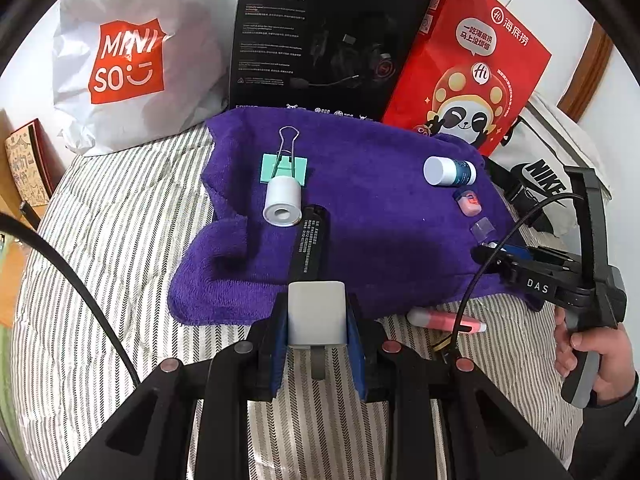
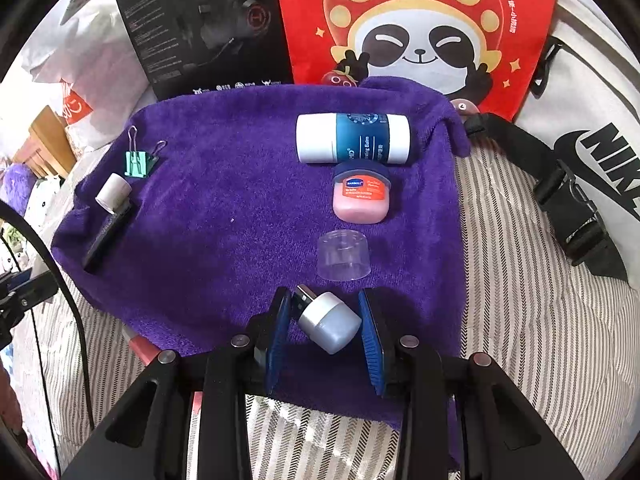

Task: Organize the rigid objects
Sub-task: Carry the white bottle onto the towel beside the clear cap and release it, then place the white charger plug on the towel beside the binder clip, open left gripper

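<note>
A purple towel (image 1: 380,216) lies on the striped bed. Along its left side, a green binder clip (image 1: 285,168), a white cylinder (image 1: 282,204) and a black stick (image 1: 310,240) lie in a row. On the right lie a white-and-blue bottle (image 2: 354,138), a pink jar (image 2: 360,196) and a clear cap (image 2: 343,256). My left gripper (image 1: 316,300) is shut on a white plug block (image 1: 316,320) above the towel's near edge. My right gripper (image 2: 325,300) is shut on a small silver USB gadget (image 2: 330,322), held slantwise just short of the clear cap.
A white Miniso bag (image 1: 128,60), a black headset box (image 1: 320,36) and a red panda bag (image 1: 468,76) stand behind the towel. A white Nike bag (image 2: 592,148) with black straps lies to the right. A pink marker (image 1: 444,320) lies on the bedding. A hand (image 1: 592,352) holds the right gripper.
</note>
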Demonstrator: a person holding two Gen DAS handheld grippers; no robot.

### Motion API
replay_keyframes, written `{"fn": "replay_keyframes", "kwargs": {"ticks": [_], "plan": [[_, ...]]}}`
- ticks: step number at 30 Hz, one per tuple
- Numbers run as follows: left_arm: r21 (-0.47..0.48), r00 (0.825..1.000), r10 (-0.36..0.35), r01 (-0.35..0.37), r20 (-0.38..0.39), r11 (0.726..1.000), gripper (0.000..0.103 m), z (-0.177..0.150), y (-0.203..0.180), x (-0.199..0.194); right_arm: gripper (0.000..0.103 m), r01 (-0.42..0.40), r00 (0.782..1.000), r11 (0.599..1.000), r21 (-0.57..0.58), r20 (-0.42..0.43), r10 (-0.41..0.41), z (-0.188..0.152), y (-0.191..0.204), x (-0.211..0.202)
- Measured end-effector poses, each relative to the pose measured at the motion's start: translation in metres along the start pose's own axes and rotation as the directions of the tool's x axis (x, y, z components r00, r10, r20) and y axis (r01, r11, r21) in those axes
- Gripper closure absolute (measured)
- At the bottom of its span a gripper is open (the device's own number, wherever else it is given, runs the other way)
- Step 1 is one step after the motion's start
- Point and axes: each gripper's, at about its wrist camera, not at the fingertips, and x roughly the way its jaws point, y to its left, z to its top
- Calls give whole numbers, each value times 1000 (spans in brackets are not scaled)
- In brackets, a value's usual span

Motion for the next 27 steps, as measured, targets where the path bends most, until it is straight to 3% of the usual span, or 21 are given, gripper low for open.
{"fn": "replay_keyframes", "kwargs": {"ticks": [7, 9, 10, 12, 16, 27], "plan": [[4, 1000, 2, -2, -6, 1000, 78, 2, -3, -1, 68, 8, 1000, 1000, -9, -3, -8, 1, 1, -1], [9, 1000, -4, 4, -12, 1000, 78, 2, -4, 0, 64, -5, 1000, 1000, 3, -6, 5, 1, -1, -1], [10, 1000, -9, 9, -19, 1000, 78, 3, -4, 1, 57, -18, 1000, 1000, 10, -11, 19, 1, -2, -1], [9, 1000, -10, 10, -17, 1000, 78, 4, -5, 1, 54, -31, 999, 999, 11, -14, 31, 1, -3, -2], [12, 1000, -15, 15, -16, 1000, 78, 7, -7, 2, 49, 9, 1000, 1000, -3, 4, -9, -3, -3, -11], [33, 999, -36, 37, -18, 999, 78, 32, -16, 27, 43, 16, 998, 1000, 18, 55, -17, -17, -8, -42]]}}
